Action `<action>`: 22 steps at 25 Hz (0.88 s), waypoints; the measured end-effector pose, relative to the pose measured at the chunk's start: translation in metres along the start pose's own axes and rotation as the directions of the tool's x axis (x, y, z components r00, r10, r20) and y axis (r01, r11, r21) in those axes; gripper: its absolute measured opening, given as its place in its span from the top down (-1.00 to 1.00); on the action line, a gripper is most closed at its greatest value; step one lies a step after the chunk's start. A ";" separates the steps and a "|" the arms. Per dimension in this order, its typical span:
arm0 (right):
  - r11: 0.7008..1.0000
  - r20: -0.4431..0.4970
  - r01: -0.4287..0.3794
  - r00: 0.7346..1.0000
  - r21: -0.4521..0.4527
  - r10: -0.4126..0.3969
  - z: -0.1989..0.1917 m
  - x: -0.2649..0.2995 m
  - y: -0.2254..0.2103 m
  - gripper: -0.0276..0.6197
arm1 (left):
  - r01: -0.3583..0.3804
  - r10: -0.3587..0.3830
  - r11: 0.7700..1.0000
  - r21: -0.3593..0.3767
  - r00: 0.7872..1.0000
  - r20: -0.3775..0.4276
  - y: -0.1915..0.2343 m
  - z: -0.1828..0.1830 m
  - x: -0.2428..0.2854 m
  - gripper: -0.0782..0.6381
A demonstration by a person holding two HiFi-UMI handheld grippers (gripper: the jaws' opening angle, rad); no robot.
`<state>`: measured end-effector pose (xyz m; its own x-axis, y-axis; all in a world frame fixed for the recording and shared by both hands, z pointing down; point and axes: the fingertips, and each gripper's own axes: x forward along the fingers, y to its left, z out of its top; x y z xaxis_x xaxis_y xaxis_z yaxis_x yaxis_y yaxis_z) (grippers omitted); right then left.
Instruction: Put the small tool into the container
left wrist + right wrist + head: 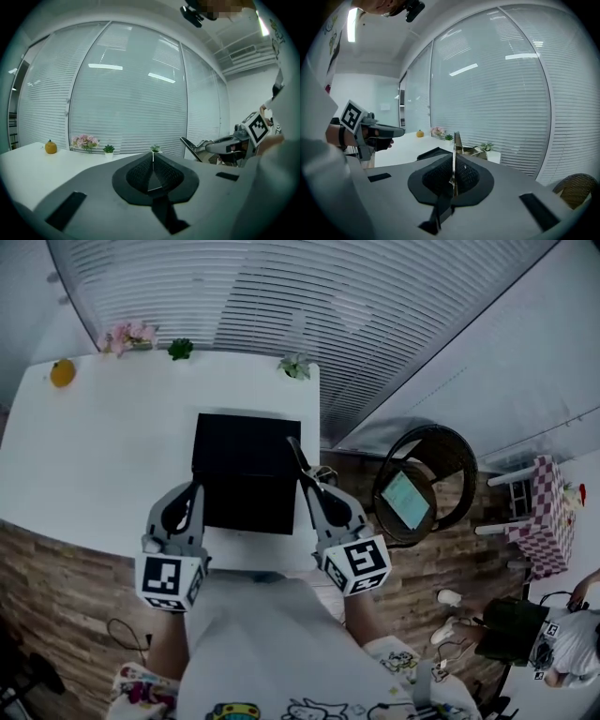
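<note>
A black open container (246,474) lies on the white table (103,456), near its front edge. My right gripper (307,482) hovers at the container's right edge, shut on the small tool (294,452), a thin dark metal strip that sticks out past the fingertips. In the right gripper view the strip (456,139) stands clamped between the black pads (466,174). My left gripper (194,488) hangs at the container's left edge; its pads (140,173) meet with nothing between them. The left gripper view shows the right gripper (234,143) with the tool (190,146) pointing left.
An orange fruit (62,372), pink flowers (128,335) and two small green plants (180,349) (295,365) line the table's far edge by the blinds. Right of the table stands a wicker chair (427,486), further off a checkered table (548,512) and a person (562,643).
</note>
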<state>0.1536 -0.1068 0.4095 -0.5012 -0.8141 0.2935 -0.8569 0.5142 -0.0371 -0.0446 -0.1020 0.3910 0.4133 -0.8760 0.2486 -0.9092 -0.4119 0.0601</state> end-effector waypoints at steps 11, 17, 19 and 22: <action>0.999 -0.015 -0.032 0.999 -0.005 0.032 0.003 0.011 0.008 0.91 | -0.009 0.009 1.000 -0.003 1.000 -0.011 0.009 -0.002 -0.006 0.76; 0.999 -0.018 -0.038 0.999 -0.007 0.038 0.007 0.015 0.013 0.91 | -0.012 0.011 1.000 -0.017 1.000 -0.024 0.015 -0.005 -0.007 0.76; 0.999 -0.021 -0.046 0.999 -0.011 0.046 0.008 0.018 0.016 0.91 | -0.008 0.007 1.000 -0.021 1.000 -0.015 0.018 -0.006 -0.006 0.76; 0.998 -0.029 -0.062 0.998 -0.013 0.062 0.007 0.023 0.021 0.91 | -0.009 0.008 1.000 -0.018 0.999 -0.039 0.022 -0.010 -0.007 0.76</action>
<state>0.1234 -0.1165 0.4085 -0.5495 -0.7726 0.3179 -0.8225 0.5672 -0.0433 -0.0676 -0.1023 0.3999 0.4035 -0.8689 0.2868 -0.9137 -0.3994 0.0754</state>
